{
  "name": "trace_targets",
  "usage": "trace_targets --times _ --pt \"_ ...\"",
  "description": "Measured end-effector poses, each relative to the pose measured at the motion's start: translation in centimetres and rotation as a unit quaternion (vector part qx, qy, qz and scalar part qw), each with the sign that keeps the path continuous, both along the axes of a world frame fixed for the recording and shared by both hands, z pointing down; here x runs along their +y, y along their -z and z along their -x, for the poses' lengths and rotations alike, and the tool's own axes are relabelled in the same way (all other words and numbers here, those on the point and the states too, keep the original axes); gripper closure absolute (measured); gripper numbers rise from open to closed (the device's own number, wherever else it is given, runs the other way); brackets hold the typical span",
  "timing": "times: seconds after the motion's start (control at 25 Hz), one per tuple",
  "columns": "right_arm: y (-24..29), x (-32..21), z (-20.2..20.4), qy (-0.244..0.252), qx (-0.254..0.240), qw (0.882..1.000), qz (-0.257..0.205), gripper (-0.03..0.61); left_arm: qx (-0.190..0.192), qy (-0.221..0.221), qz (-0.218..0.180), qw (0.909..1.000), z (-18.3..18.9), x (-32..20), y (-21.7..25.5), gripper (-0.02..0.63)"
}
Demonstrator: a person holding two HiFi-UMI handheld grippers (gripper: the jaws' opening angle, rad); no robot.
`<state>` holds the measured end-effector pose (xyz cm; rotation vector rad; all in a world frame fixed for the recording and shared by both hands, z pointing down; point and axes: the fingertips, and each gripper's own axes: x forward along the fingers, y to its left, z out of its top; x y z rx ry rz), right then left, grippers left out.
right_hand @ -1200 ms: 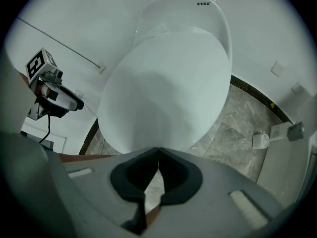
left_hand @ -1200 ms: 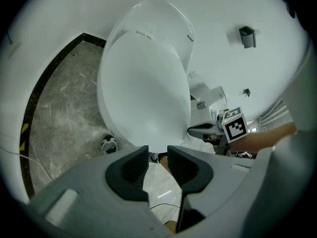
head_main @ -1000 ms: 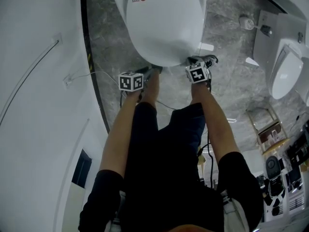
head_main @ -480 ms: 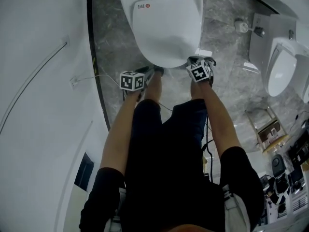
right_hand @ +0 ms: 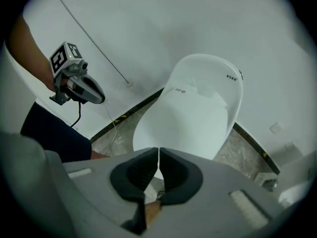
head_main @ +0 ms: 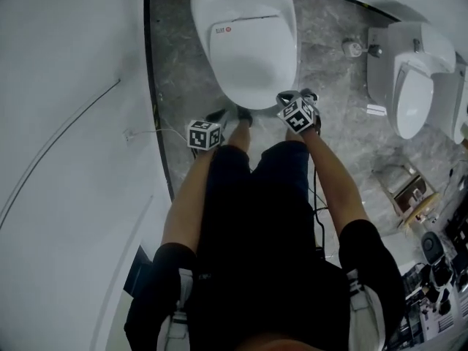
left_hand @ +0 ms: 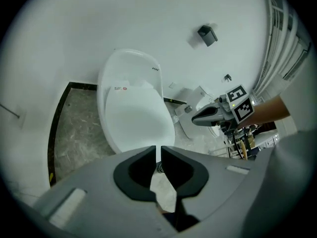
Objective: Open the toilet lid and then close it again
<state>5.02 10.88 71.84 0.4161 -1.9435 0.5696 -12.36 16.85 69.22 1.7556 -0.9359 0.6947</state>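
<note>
The white toilet (head_main: pixel 252 57) stands at the top of the head view with its lid (left_hand: pixel 133 118) down flat on the seat. Both grippers hang in the air in front of its front rim, touching nothing. My left gripper (head_main: pixel 216 117) has just been closing; its jaws (left_hand: pixel 159 152) stand almost together with nothing between them. My right gripper (head_main: pixel 289 98) is shut and empty (right_hand: pixel 158 155). Each gripper shows in the other's view: the right gripper (left_hand: pixel 194 119) beside the bowl, the left gripper (right_hand: pixel 99 97) over the wall side. The lid (right_hand: pixel 193 118) lies below both.
A white curved wall (head_main: pixel 73 137) with a thin cable runs along the left. A second white fixture (head_main: pixel 409 93) stands at the right on the grey marble floor (head_main: pixel 336 145). Boxes and loose gear (head_main: pixel 409 189) clutter the lower right. The person's legs fill the middle.
Both grippers have lifted up and back from the toilet's front rim, so the toilet looks smaller and farther. The lid stays down throughout.
</note>
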Motion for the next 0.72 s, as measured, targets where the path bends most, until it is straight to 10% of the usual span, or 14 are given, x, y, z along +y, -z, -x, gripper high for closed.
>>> trace_targets --times 0.72 --pt "21.5 -1.9 1.0 -0.108 -0.139 0.979 -0.102 0.569 0.041 -0.111 -0.208 0.9710 -1.6 -5.3 20.1 0.591"
